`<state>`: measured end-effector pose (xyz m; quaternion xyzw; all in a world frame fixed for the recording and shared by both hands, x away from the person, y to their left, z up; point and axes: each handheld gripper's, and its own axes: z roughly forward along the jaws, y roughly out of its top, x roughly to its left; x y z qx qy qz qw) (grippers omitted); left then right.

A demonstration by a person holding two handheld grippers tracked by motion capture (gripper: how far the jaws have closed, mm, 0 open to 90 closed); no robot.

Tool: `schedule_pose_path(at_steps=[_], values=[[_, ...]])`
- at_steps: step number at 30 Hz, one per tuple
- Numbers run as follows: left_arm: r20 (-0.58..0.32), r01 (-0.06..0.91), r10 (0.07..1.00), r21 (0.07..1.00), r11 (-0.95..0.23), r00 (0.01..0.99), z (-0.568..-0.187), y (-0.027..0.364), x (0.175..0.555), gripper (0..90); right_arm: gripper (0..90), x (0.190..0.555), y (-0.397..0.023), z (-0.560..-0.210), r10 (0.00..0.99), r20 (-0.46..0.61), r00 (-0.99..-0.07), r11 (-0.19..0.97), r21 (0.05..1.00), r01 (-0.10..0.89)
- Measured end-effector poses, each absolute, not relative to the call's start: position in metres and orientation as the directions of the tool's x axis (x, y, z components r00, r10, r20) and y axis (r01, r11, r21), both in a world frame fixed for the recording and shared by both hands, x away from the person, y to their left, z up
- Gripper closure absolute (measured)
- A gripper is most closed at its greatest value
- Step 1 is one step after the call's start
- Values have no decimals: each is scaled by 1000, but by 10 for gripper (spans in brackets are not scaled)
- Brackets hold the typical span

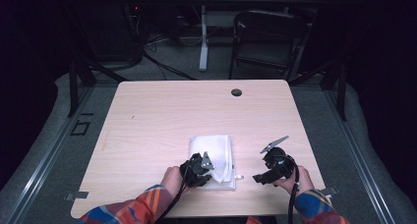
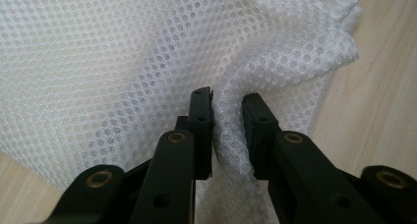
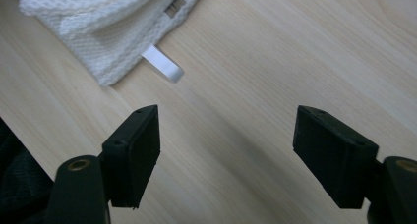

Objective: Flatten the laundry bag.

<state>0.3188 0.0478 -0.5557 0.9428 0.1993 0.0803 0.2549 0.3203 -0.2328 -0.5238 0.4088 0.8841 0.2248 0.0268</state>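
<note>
2 hand-held black tongs are working at the near edge of the pale wooden counter [image 1: 162, 111] in the high view. The left tongs [image 1: 206, 166] are sitting on the near part of the folded white mesh cloth [image 1: 216, 145], which is lying on the near middle of the counter, and the left hand [image 1: 172, 177] is gripping them from behind. The right tongs [image 1: 259, 177] are hovering over bare wood well to the right of the cloth, with the right hand [image 1: 297, 179] around their body. Plaid orange and blue sleeves [image 1: 142, 207] are coming in from the bottom edge. Beyond the counter, a dark folding chair [image 1: 268, 35] is standing on the grey floor.

From the left gripper view, the left tongs [image 2: 227, 111] are clenching a raised fold of the white mesh cloth [image 2: 123, 62], and the fabric is bunching up between the 2 black pads [image 2: 202, 121]. Light wood is showing at the right edge.

From the right gripper view, the right tongs [image 3: 226, 135] are standing wide apart and released, with nothing between them but bare counter [image 3: 295, 52]. The corner of the cloth [image 3: 98, 27] is lying at the upper left, apart from the tongs, and a small white loop tab [image 3: 164, 67] is sticking out from its hem onto the wood.
</note>
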Motion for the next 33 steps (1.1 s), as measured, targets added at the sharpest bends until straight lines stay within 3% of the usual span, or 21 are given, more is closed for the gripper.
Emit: schedule_pose_path(at_steps=[4,10,14,19,33], values=[[47,339,429,537,-772,902,-555,51,320,824,431,319,-219,-521,705,109,-701,606,421,675],[55,342,447,563,-752,893,-552,55,321,828,739,320,-193,-523,664,95,-741,642,435,631],[47,341,444,571,-747,895,-550,56,321,828,839,321,-173,-526,621,83,-780,683,432,590],[54,335,444,576,-746,894,-549,56,321,828,899,324,-153,-532,587,73,-806,702,451,552],[39,353,467,599,-718,883,-547,59,322,828,900,329,-139,-553,575,91,-813,709,440,551]])
